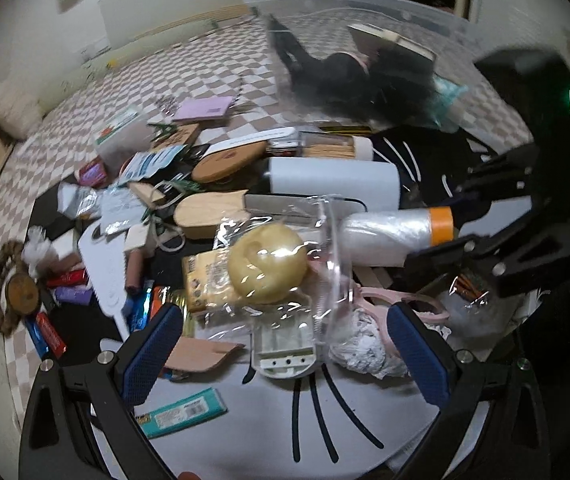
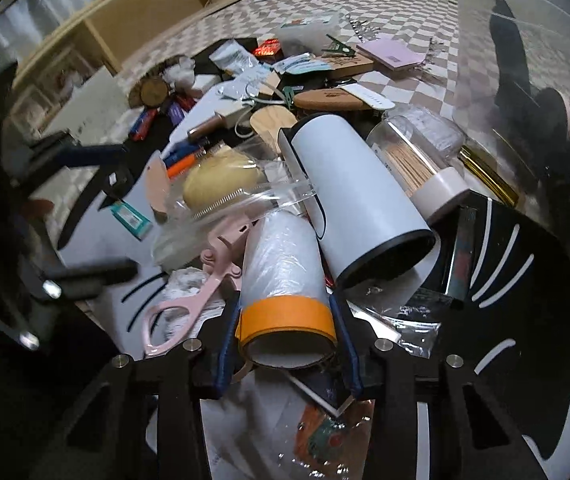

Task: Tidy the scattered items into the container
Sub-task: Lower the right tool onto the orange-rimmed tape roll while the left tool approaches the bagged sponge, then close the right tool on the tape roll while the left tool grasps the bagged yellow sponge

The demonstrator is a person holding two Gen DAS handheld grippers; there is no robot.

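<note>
r tongs (image 2: pixel 287 344) clamped on roll (image 2: pixel 285 280)

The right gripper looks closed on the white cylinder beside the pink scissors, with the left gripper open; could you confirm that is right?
Not quite: the right gripper is closed on the plastic roll with the orange band, not the white cylinder, as the right wrist view shows. The roll lies beside the pink scissors, and the left gripper is open.
</note>
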